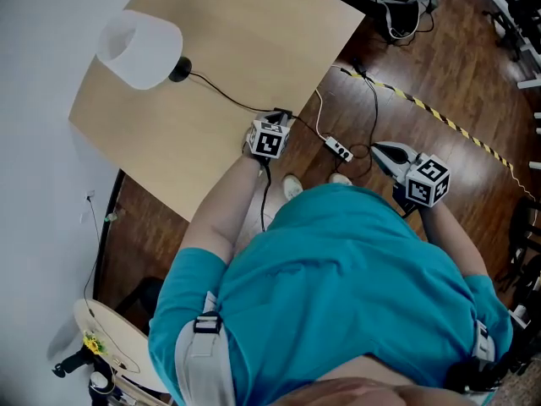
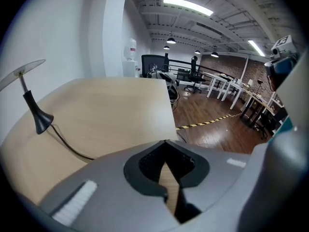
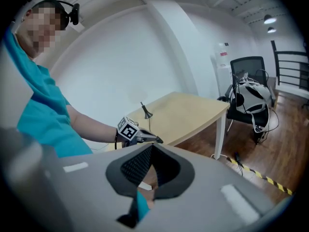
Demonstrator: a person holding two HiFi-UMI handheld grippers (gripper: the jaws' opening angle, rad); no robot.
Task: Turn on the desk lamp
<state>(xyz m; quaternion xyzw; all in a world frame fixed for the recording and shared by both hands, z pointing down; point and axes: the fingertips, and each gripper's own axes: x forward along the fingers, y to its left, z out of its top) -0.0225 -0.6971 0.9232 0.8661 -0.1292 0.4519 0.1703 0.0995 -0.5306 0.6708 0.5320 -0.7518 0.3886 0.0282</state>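
The desk lamp (image 1: 139, 47) stands at the far left corner of the table (image 1: 254, 41), close to the table's wall-side edge. Its small black base (image 1: 179, 70) sits on the tabletop. In the left gripper view its thin stem (image 2: 28, 98) rises from the base and leans towards that wall-side edge, so the long axis runs up and slightly away from the table's middle. The white shade caps the stem, tilted. A black cord (image 1: 224, 96) runs from the base across the table to its near edge. There the left gripper (image 1: 277, 118) hovers just above the wood, pointing along the table towards its far end. Its jaws are pressed together at the tips with nothing between them (image 2: 165, 143), and the cord passes out of sight under its body. The right gripper (image 1: 382, 152) is off the table, beyond its near right corner and over the wooden floor. Its jaws also meet tip to tip and hold nothing (image 3: 152, 146).
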